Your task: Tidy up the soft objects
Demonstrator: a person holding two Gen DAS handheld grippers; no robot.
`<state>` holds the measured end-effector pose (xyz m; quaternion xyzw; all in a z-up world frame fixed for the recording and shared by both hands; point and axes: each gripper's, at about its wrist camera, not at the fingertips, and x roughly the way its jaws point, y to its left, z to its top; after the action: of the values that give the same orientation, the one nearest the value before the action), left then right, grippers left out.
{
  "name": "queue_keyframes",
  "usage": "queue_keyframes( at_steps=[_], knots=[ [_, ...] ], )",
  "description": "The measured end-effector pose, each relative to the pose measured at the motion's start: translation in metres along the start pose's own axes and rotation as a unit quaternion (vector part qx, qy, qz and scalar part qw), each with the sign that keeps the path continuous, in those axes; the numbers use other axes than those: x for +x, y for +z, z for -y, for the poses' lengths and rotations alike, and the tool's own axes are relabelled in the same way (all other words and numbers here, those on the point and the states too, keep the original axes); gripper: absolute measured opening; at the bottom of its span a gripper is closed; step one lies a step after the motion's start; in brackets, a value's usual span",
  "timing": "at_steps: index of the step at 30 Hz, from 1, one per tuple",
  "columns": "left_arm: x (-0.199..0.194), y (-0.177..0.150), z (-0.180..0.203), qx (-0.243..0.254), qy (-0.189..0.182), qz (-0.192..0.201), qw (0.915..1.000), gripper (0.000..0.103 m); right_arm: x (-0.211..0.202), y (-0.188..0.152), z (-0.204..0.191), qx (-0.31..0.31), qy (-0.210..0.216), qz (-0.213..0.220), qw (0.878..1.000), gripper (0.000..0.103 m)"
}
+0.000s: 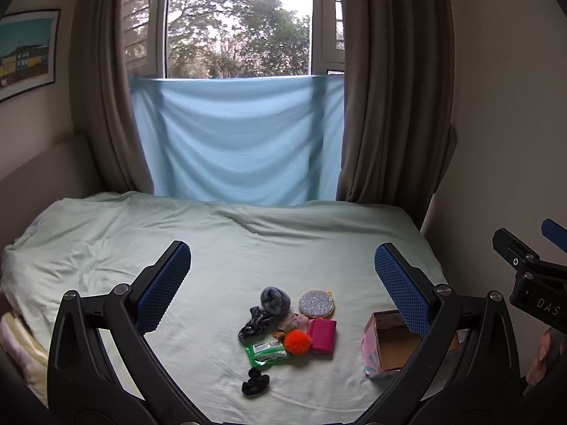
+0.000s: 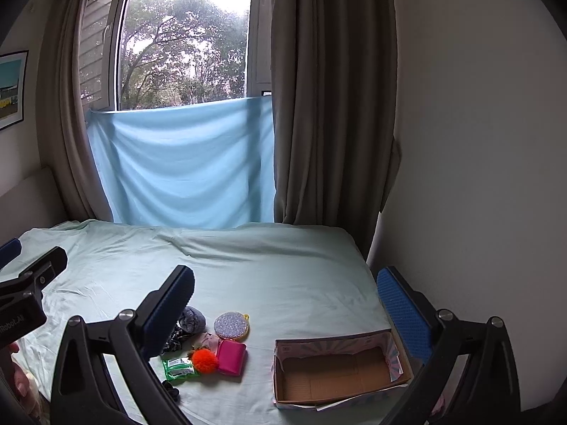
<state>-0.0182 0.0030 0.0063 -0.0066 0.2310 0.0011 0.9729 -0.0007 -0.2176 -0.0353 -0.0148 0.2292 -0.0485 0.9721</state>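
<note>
The soft things lie in a loose heap on the bed (image 1: 141, 248), near its front edge: an orange pompom (image 1: 297, 341) touching a pink pouch (image 1: 322, 335), a green packet (image 1: 267, 351) just in front of them, a grey knitted ball (image 1: 274, 300) and a round glittery purse (image 1: 316, 304) behind, a dark patterned scrunchie (image 1: 252, 324) to the heap's left, and a black scrunchie (image 1: 255, 381) a little apart, nearest me. To their right stands an open cardboard box (image 2: 333, 372), empty, its mouth turned up; I judge it is set there to take the heap, close enough that each piece needs only a short carry.

My left gripper (image 1: 281, 283) hangs above the heap with its jaws spread wide and nothing between them, so the pile shows in the gap. My right gripper (image 2: 285, 304) is likewise spread and empty, held over the bed between heap and box. Both stand clear of the sheet, I think so that I can choose a first piece. Nothing is in the box yet, so the sorting looks not yet begun. The pompom, on top and free, seems the easiest first pick.
</note>
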Motion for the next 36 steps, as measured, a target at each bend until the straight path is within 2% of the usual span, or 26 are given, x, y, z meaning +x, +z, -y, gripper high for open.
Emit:
queue_keyframes(
  at_steps=[16, 25, 31, 36],
  knots=[
    [0.005, -0.002, 0.002, -0.004, -0.002, -0.006, 1.0000, 0.103, 0.001, -0.004, -0.003, -0.003, 0.005, 0.002, 1.000, 0.103],
    [0.010, -0.002, -0.002, -0.021, 0.000, -0.019, 0.9996, 0.103, 0.011, 0.000, -0.003, -0.006, 0.015, -0.014, 1.000, 0.103],
    [0.028, -0.024, -0.026, -0.028, 0.012, -0.042, 0.9986, 0.103, 0.030, -0.013, -0.017, 0.001, 0.031, -0.029, 0.999, 0.103],
    [0.063, -0.049, -0.060, -0.026, -0.002, -0.077, 0.9967, 0.103, 0.059, -0.041, -0.046, 0.019, 0.030, -0.065, 0.997, 0.103]
  ],
)
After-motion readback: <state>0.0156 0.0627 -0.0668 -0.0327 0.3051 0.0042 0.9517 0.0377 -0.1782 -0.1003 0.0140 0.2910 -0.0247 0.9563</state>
